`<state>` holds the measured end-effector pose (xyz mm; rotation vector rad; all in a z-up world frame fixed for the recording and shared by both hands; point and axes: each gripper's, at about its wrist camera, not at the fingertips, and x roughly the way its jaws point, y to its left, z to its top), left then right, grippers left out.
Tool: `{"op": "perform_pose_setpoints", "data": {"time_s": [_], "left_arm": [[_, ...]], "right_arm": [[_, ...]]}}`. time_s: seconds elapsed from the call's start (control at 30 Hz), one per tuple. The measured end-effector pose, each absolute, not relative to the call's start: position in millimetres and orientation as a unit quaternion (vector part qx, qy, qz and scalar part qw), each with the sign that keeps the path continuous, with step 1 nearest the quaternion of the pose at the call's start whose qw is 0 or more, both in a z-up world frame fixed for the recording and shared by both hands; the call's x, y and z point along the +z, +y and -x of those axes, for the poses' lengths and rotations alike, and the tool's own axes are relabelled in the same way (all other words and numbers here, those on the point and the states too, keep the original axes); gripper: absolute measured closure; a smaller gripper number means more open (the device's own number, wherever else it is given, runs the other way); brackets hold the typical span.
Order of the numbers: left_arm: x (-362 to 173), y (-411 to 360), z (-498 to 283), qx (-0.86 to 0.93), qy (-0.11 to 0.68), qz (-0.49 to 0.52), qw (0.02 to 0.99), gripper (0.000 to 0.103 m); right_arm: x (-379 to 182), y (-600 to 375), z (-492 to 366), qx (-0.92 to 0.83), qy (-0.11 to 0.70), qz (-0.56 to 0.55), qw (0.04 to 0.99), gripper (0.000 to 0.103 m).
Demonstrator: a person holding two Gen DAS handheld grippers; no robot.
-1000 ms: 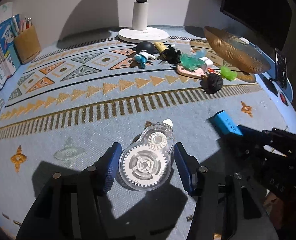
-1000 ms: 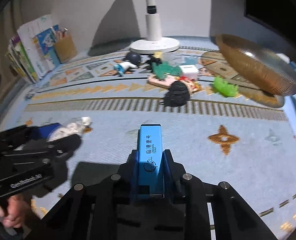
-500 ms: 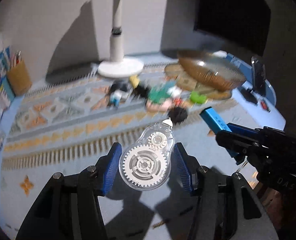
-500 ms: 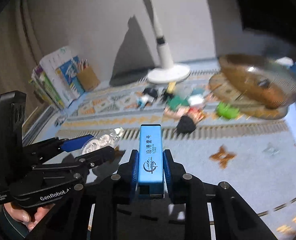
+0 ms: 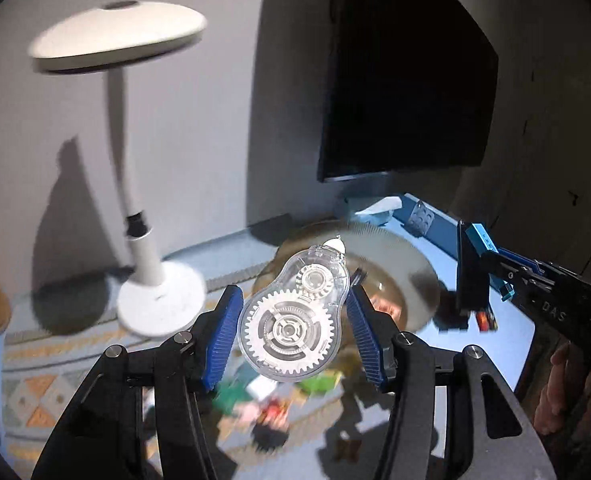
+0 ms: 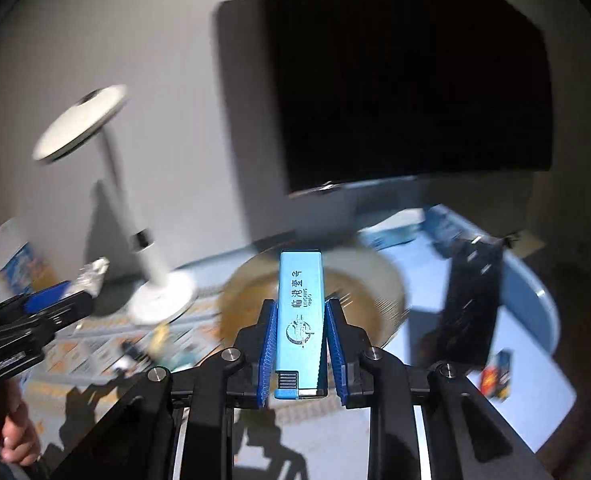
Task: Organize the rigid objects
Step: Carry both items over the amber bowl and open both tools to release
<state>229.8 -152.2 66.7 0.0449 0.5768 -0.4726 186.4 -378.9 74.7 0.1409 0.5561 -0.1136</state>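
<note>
Left gripper [image 5: 291, 316] jaws hold the clear correction tape dispenser [image 5: 293, 320], nose forward; right gripper [image 6: 300, 330] jaws clamp the blue lighter [image 6: 300, 312] lengthwise. Both point toward the ribbed bowl [image 5: 411, 264] directly ahead near the surface's far right corner.

Both fisheye views look forward and slightly downward along their own black fingers, raised above the patterned blue tabletop [image 5: 507, 332]; both share the white disc-headed desk lamp [image 5: 115, 40] upper left and the ribbed golden bowl [image 6: 359, 272] centre
</note>
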Motion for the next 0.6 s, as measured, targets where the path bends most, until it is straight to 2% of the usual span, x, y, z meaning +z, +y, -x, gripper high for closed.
{"op": "perform_pose_setpoints", "data": {"time_s": [0.27, 0.6], "left_arm": [[3, -226, -309, -0.236, 0.363, -0.057, 0.900, 0.052], [-44, -263, -333, -0.245, 0.414, -0.076, 0.874, 0.052]], "right_arm": [[21, -409, -265, -0.085, 0.371, -0.058, 0.923, 0.079], [-25, -411, -291, -0.110, 0.436, -0.021, 0.893, 0.079]]}}
